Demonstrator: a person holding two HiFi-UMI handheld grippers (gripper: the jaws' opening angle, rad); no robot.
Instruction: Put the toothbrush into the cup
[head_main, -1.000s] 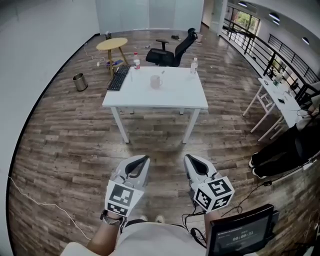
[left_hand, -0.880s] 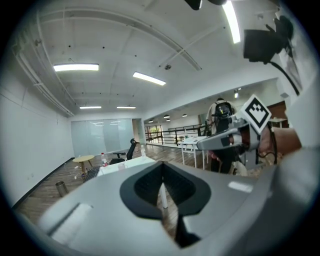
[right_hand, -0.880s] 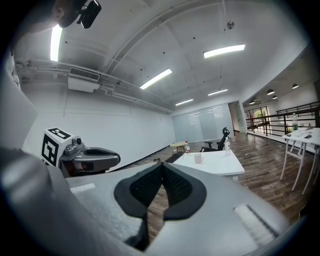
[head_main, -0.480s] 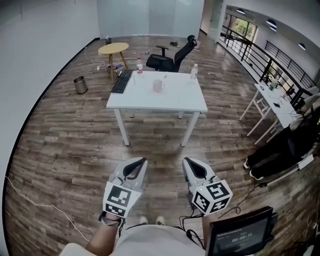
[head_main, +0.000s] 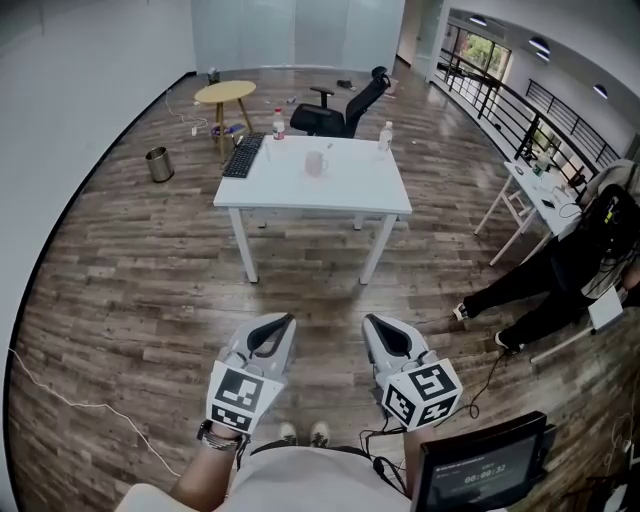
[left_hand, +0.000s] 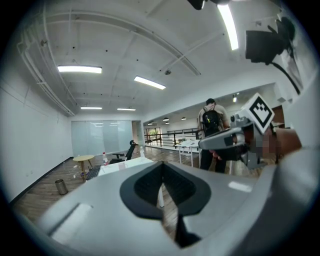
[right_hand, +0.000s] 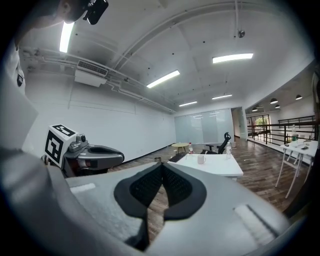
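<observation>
We are holding the left gripper (head_main: 281, 324) and right gripper (head_main: 374, 325) low over the wood floor (head_main: 150, 270), both clenched on nothing. The cup (head_main: 316, 163) is standing on the white table (head_main: 350, 197), well ahead; the toothbrush is too small to tell.

Far ahead of the left tool (head_main: 271, 334) and right tool (head_main: 387, 337), the toothbrush on the worktop (head_main: 345, 192) is too small to tell; a screen (head_main: 487, 468) behind the right tool is cut off
</observation>
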